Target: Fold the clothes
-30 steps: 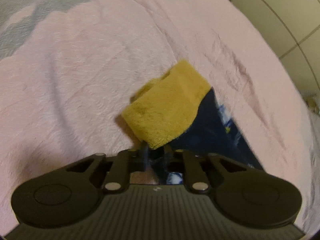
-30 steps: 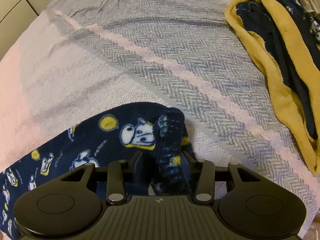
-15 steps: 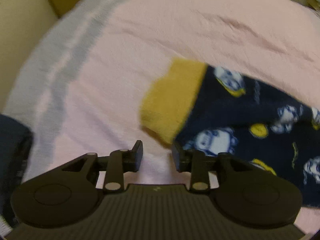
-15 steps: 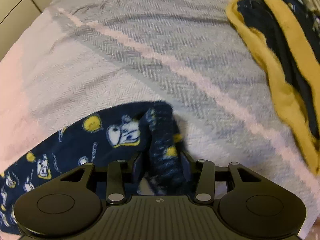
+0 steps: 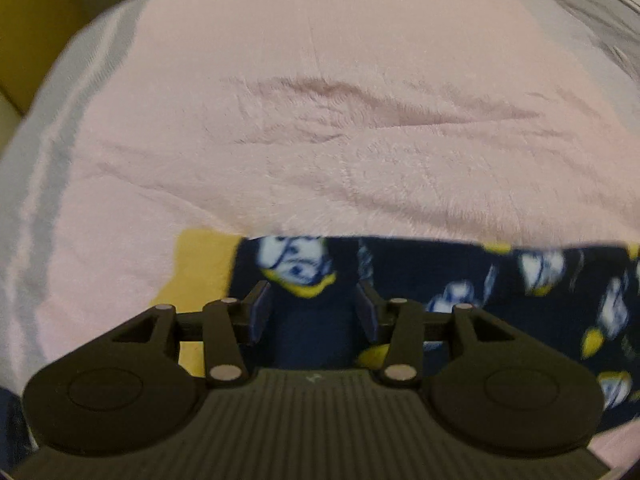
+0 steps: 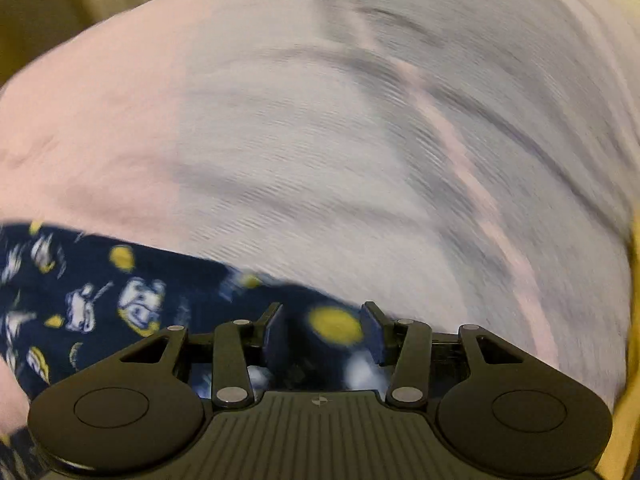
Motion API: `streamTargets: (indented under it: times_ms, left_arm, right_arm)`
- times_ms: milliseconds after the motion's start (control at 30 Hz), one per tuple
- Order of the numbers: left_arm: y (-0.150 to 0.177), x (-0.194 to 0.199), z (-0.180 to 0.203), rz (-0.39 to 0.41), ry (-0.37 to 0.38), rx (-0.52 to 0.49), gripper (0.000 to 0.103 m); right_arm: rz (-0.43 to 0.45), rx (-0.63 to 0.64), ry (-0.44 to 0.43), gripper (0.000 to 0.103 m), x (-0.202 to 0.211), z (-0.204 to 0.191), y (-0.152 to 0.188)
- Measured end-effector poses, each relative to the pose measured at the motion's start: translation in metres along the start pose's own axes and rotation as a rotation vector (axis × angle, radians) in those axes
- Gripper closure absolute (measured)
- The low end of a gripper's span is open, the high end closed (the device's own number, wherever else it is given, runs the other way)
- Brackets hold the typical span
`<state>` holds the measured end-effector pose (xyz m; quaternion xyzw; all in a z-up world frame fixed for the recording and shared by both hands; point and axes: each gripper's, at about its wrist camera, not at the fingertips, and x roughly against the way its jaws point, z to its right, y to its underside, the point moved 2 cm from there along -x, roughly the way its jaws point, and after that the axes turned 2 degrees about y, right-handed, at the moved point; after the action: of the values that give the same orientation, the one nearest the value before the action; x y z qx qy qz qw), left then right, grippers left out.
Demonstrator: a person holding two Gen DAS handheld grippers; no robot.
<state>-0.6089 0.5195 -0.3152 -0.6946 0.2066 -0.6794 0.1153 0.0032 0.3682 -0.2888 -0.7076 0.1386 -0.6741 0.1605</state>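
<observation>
Now released by right gripper (image 6: 322,330): navy fleece garment with cartoon print and yellow cuff (image 5: 460,280), flat on pink fuzzy bed blanket (image 5: 320,120). Left gripper (image 5: 312,308) likewise spread wide above it, grasping nothing.

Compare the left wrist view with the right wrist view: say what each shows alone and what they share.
Only the left wrist view shows the garment's yellow cuff. Only the right wrist view shows the grey herringbone sheet with its pale pink stripe. Both show the navy printed garment on the pink blanket, each with its own gripper open over it: left gripper, right gripper.
</observation>
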Motion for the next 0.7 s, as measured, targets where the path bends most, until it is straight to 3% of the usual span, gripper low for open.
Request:
streamTargets:
  times_ms: [100,267,400,467,533,600,700]
  left_arm:
    - [-0.009,-0.008,-0.015,-0.008,0.033,0.154,0.059]
    - [-0.016,-0.032,-0.048,-0.038,0.052,0.427,0.055]
    - [-0.021,-0.060,-0.063,-0.093,0.072,0.566,0.055]
    - [-0.022,-0.071,-0.062,-0.112,0.049,0.573,0.063]
    - [-0.023,-0.079,-0.059,-0.120,0.017,0.558,0.098]
    - [-0.026,-0.075,-0.057,-0.076,0.019,0.536,0.102]
    - [-0.034,-0.057,-0.061,0.054,0.047,0.535,0.103]
  right_arm:
    - [0.031,0.084,-0.058,0.057,-0.005,-0.023,-0.016]
    - [-0.011,0.159,-0.137,0.057,-0.028,-0.046,-0.028]
    - [-0.063,0.215,-0.161,0.056,-0.052,-0.058,-0.028]
    - [-0.088,0.218,-0.186,0.056,-0.064,-0.061,-0.028]
    - [-0.118,0.244,-0.198,0.057,-0.077,-0.065,-0.028]
    - [-0.112,0.271,-0.214,0.100,-0.078,-0.067,-0.029]
    - [-0.046,0.259,-0.228,0.103,-0.066,-0.064,-0.037]
